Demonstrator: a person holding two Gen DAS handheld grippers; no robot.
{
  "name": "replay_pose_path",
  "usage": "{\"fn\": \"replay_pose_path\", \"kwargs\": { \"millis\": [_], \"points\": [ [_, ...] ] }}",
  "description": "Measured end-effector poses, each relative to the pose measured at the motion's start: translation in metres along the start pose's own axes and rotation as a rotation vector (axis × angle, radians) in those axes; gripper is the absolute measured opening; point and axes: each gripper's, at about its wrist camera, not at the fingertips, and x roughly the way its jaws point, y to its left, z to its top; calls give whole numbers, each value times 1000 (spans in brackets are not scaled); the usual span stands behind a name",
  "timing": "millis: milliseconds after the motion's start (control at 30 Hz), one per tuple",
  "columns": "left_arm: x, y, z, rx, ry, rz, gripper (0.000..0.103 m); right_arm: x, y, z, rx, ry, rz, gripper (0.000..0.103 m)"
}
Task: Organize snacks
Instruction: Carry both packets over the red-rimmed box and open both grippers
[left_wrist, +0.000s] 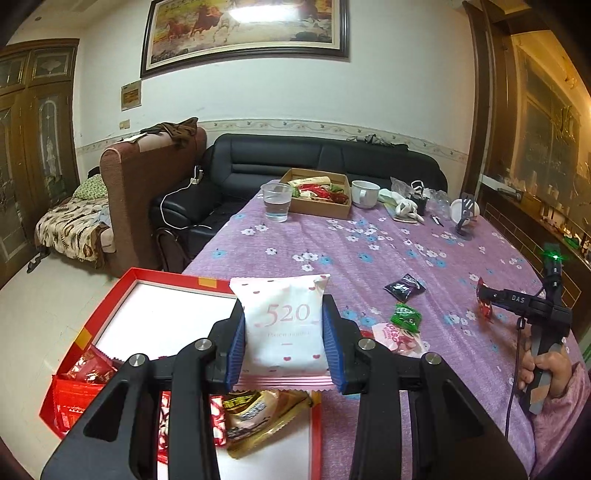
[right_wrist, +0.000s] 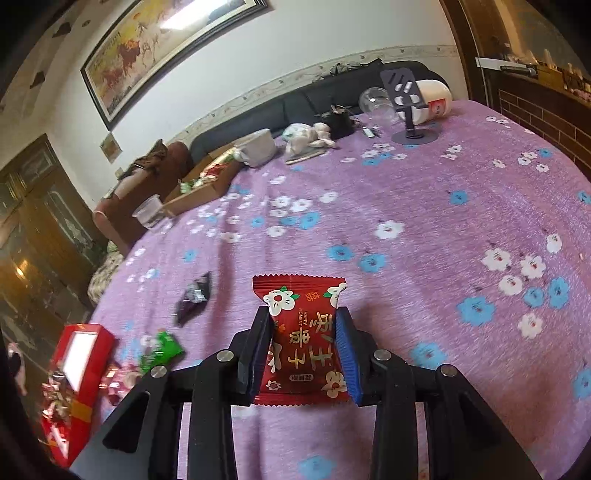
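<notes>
**Both packets gripped, red box next**

Purple flowered cloth covers the bench (left_wrist: 369, 240), loose snacks still on it. Left gripper (left_wrist: 284, 332) has its jaws clamped on a white packet (left_wrist: 282, 321) just above the red box (left_wrist: 110, 325); right gripper (right_wrist: 303, 343) pinches a red packet (right_wrist: 299, 332) over open cloth. Next, I judge: release white into the box, then carry red across leftward.

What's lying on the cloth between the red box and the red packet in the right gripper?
In the right wrist view, a green packet and a pink one lie near the red box; a black packet lies farther back.
</notes>
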Motion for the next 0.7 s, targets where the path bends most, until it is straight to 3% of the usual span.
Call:
{"fn": "replay_pose_path", "kwargs": {
  "millis": [233, 567, 700],
  "points": [
    [0, 19, -6, -30, 9, 19, 35, -6, 58, -13, -39, 14, 155, 35],
    [2, 63, -19, -101, 38, 82, 35, 8, 163, -40, -74, 162, 431, 36],
    [7, 74, -27, -116, 61, 98, 35, 14, 199, -54, -100, 217, 500, 36]
  ]
}}
